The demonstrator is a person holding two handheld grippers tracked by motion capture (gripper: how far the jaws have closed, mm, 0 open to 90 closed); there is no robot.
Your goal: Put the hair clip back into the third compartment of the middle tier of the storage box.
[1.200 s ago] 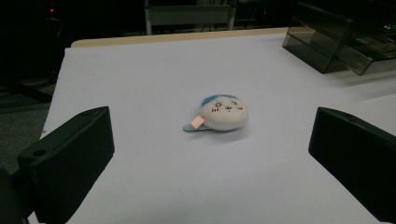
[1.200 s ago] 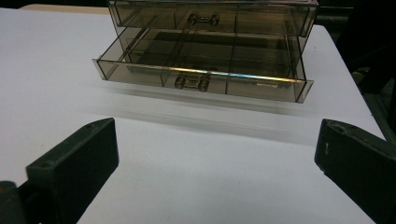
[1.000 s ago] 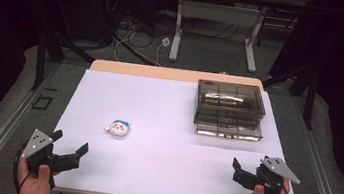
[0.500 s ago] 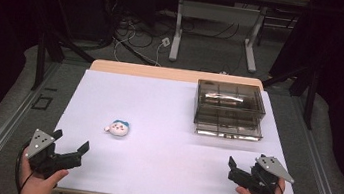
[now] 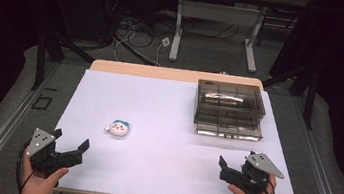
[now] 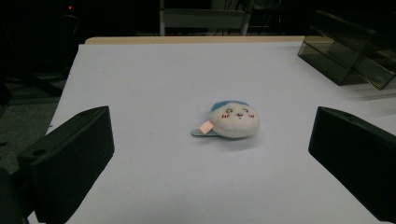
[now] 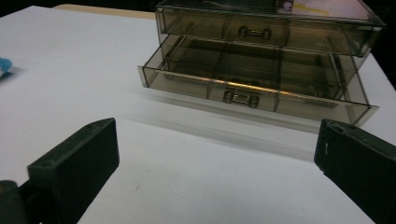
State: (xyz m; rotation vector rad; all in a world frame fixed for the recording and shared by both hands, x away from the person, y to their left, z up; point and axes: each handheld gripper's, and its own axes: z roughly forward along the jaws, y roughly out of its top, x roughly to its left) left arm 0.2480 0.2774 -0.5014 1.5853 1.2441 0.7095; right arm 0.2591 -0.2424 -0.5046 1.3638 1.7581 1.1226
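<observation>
A: Smoky clear plastic drawer unit point(image 5: 229, 109) sits at the far right of the white table point(image 5: 159, 105), its lower drawer point(image 7: 252, 84) pulled out and looking empty. Plush toy point(image 5: 118, 128), white with a blue cap and a small pink tag, lies left of centre, well apart from the unit.

B: Step?

A: Approach, I'd say. Nothing grasped yet. Left gripper point(image 5: 81, 148) sits at the near left edge, aimed at the plush; in the left gripper view the plush point(image 6: 234, 120) lies dead ahead between the jaws but farther out, no contact.

B: Jaws?

A: Both spread wide. Left gripper point(image 6: 210, 158) released, holding nothing. Right gripper point(image 5: 223, 167) also released and empty, near the front right edge, pointing toward the unit; right gripper view has the open drawer straight in front, apart from the jaws.

B: Next move?

A: Likely the left one goes forward and down so the jaws straddle the plush, then closes gently since it's soft and round. After that it needs carrying across to the open drawer. Right one may steady the unit, can't be sure.
</observation>
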